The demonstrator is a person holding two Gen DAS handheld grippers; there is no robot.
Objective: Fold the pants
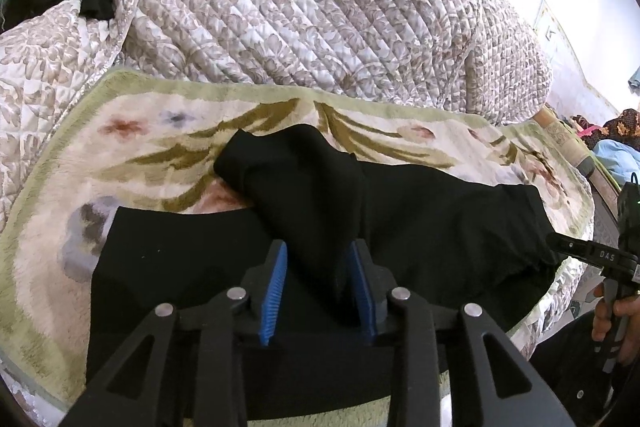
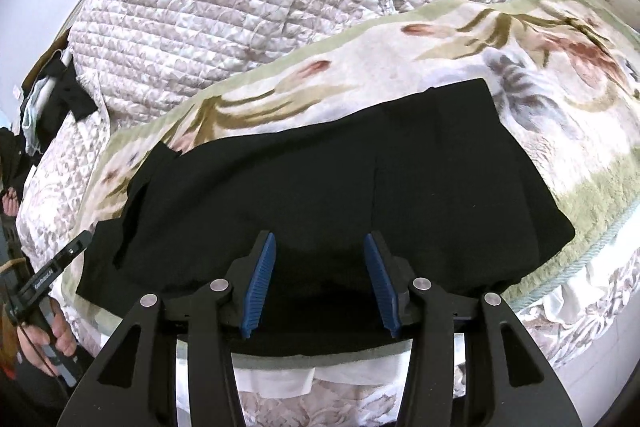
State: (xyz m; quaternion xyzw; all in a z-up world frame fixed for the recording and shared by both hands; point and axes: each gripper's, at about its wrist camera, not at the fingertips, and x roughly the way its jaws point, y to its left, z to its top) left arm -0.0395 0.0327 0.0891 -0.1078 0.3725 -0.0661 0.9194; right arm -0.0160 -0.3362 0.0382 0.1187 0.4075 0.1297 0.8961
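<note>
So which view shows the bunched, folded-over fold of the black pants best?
The left wrist view: the raised fold of the black fabric pants sits centre frame on the floral fleece blanket. The right wrist view shows the pants mostly flat, with that fold only as a small flap at their left edge.

Pants (image 2: 320,187) on blanket (image 2: 480,39); quilt (image 2: 240,7) behind blanket.

Both wrist views, close, downward, pants (image 1: 400,211) shared
</note>
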